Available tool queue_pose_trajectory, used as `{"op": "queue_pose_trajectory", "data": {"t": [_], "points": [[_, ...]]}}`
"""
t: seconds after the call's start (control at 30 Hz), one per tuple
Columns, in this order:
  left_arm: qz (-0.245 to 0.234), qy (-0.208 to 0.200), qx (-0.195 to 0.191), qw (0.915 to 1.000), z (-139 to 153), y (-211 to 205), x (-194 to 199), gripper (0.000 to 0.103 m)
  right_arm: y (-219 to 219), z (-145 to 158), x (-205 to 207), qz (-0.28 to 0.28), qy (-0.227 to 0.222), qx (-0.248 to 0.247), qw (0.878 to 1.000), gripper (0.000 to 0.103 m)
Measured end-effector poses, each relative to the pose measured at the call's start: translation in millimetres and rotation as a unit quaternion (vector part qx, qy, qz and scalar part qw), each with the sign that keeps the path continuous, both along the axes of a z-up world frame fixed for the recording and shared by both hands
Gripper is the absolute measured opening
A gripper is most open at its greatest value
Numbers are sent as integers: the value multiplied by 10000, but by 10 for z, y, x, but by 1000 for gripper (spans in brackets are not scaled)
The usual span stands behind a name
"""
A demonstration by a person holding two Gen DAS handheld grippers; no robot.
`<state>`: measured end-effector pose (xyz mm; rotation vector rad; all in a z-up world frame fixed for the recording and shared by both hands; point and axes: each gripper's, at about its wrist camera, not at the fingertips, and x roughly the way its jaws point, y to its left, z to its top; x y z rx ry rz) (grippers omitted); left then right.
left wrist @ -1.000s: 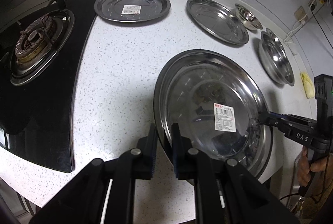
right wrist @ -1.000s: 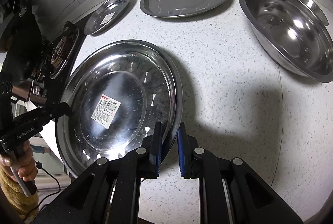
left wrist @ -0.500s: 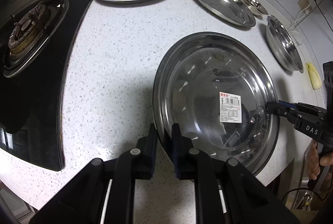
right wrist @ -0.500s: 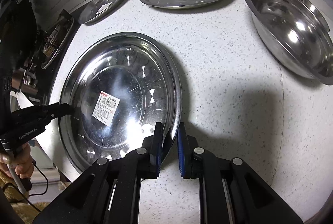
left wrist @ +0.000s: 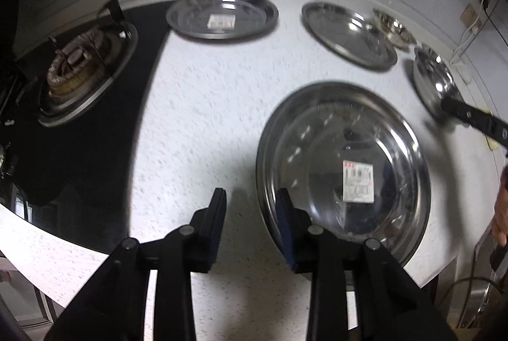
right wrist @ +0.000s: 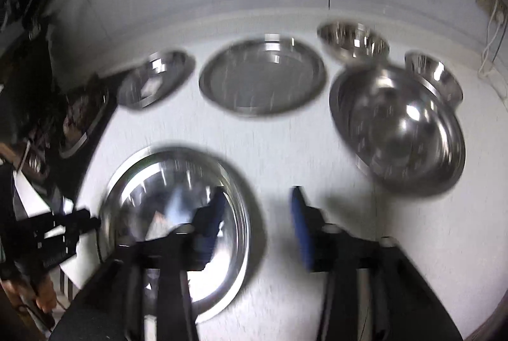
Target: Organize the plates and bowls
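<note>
Speckled counter [left wrist: 206, 119] bears the large plate [left wrist: 343, 169] — between both spread grippers, left gripper [left wrist: 250, 223] and right gripper [right wrist: 257, 220].

Right wrist view: smeared throughout by motion blur.
Large plate [right wrist: 177, 226]: near part hidden behind the gripper finger [right wrist: 212, 214].
Plate sticker [left wrist: 357, 180]: print too small to read.
Small bowl [right wrist: 435, 76]: partly hidden behind the big bowl [right wrist: 400, 125].
Hand [left wrist: 501, 207]: cut off at the frame's edge.

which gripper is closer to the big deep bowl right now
Right. The right gripper hangs open just in front of the deep bowl; the left gripper sits open at the labelled plate's far rim.
</note>
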<state>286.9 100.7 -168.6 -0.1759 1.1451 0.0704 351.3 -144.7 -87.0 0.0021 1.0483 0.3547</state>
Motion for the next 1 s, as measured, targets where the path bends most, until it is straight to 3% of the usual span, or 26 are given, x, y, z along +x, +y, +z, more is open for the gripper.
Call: {"op": "queue_pose_trajectory", "data": {"t": [0.13, 0.3, 0.5, 0.67, 0.87, 1.0], "points": [[75, -170, 11, 9998, 171, 46, 104, 32, 14, 110, 191, -9, -210, 81, 9997, 47], [142, -381, -190, 9990, 386, 81, 499, 32, 6, 278, 448, -5, -396, 126, 9991, 47], [295, -261, -766, 9963, 410, 224, 1197, 32, 61, 450, 851, 281, -393, 186, 9987, 47], [405, -89, -1147, 9925, 253, 236, 1672, 32, 105, 416, 1265, 441, -34, 202, 9988, 48], [364, 233, -1435, 9887, -9, 137, 2193, 32, -18, 72, 1796, 200, 824, 378, 9957, 48], [348, 344, -1414, 9887, -145, 75, 2507, 32, -90, -167, 1983, 91, 1283, 349, 9911, 48]]}}
